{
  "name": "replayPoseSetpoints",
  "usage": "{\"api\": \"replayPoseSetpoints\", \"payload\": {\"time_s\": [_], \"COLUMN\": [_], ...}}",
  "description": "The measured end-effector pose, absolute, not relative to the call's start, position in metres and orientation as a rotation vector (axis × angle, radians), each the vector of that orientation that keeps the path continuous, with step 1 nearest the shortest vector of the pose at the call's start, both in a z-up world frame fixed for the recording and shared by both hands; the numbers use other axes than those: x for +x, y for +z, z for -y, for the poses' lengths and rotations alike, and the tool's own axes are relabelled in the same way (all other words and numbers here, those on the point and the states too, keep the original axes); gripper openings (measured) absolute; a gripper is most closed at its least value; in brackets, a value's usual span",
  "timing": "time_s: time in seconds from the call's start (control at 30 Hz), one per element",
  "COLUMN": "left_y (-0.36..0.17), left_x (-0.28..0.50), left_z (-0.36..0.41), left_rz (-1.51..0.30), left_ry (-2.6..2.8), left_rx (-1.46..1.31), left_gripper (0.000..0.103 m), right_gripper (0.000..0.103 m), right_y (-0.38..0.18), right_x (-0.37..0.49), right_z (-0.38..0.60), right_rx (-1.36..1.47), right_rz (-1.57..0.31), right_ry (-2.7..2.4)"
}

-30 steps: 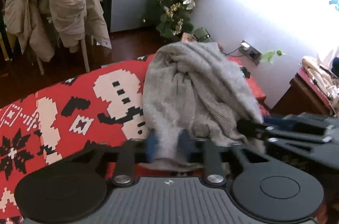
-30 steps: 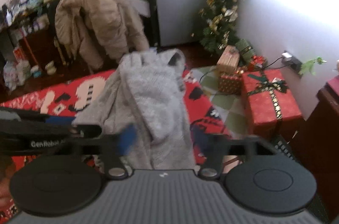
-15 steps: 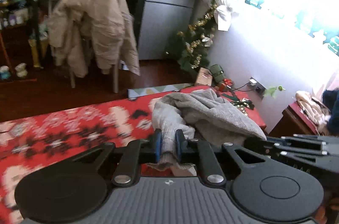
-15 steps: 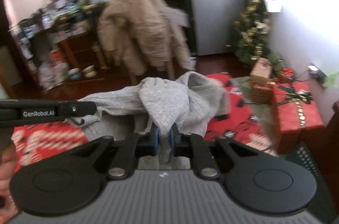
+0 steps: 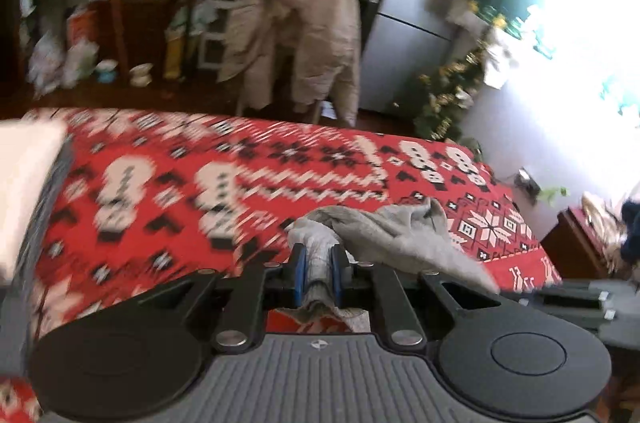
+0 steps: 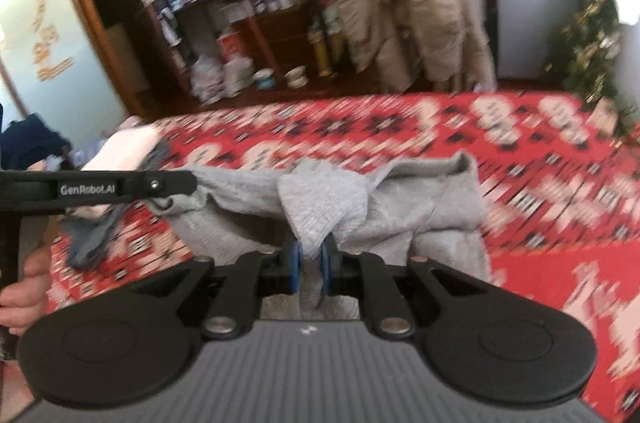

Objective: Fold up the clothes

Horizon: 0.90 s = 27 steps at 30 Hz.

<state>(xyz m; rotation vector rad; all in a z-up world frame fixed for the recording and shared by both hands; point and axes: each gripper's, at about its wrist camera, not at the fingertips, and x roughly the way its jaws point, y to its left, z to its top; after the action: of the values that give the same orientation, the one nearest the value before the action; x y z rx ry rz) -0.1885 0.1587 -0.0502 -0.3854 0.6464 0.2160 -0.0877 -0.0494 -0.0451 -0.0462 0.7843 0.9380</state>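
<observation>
Fabric of a grey sweater was clamped between the blue pads of the left gripper. A second bunch of the sweater was pinched in the right gripper. The garment was stretched above a red patterned blanket. Farther back, a beige jacket was draped on a chair.

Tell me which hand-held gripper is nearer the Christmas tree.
Right. The right hand-held gripper holds the grey sweater on the tree's side; the left hand-held gripper grips it farther away, toward the pillow.
</observation>
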Motion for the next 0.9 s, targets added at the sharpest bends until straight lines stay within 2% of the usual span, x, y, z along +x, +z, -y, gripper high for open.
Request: {"api": "replayPoseSetpoints", "payload": {"time_s": [0.2, 0.3, 0.37, 0.43, 0.47, 0.5, 0.57, 0.63, 0.7, 0.9], "left_y": [-0.061, -0.077, -0.084, -0.086, -0.086, -0.086, -0.086, -0.086, -0.084, -0.078], "left_x": [-0.233, -0.24, -0.248, -0.253, -0.254, -0.256, -0.257, -0.256, -0.255, -0.248], "left_z": [-0.168, -0.17, -0.171, -0.169, -0.168, -0.167, -0.163, -0.159, -0.155, -0.134], "left_rz": [-0.616, -0.664, -0.677, -0.673, -0.672, -0.671, -0.679, -0.69, -0.688, -0.676], "left_ry": [0.309, 0.349, 0.353, 0.347, 0.338, 0.328, 0.318, 0.314, 0.303, 0.207], "left_rx": [-0.403, -0.415, -0.426, -0.427, -0.429, -0.431, -0.422, -0.404, -0.391, -0.332], "left_gripper": [0.013, 0.013, 0.014, 0.02, 0.028, 0.035, 0.037, 0.037, 0.037, 0.037], "right_gripper": [0.012, 0.019, 0.019, 0.023, 0.025, 0.031, 0.046, 0.072, 0.082, 0.093], "right_y": [-0.056, -0.066, -0.07, -0.07, -0.07, -0.071, -0.072, -0.077, -0.082, -0.086], "right_x": [-0.146, -0.162, -0.17, -0.172, -0.173, -0.174, -0.164, -0.147, -0.132, -0.109], "right_z": [0.035, 0.03, 0.029, 0.033, 0.035, 0.037, 0.04, 0.043, 0.045, 0.061], "right_rx": [-0.127, -0.18, -0.217, -0.217, -0.214, -0.211, -0.198, -0.184, -0.162, -0.13], "right_rz": [-0.807, -0.812, -0.803, -0.799, -0.798, -0.797, -0.792, -0.775, -0.762, -0.75], "right_ry": [1.007, 0.987, 0.968, 0.954, 0.948, 0.942, 0.929, 0.906, 0.888, 0.822]}}
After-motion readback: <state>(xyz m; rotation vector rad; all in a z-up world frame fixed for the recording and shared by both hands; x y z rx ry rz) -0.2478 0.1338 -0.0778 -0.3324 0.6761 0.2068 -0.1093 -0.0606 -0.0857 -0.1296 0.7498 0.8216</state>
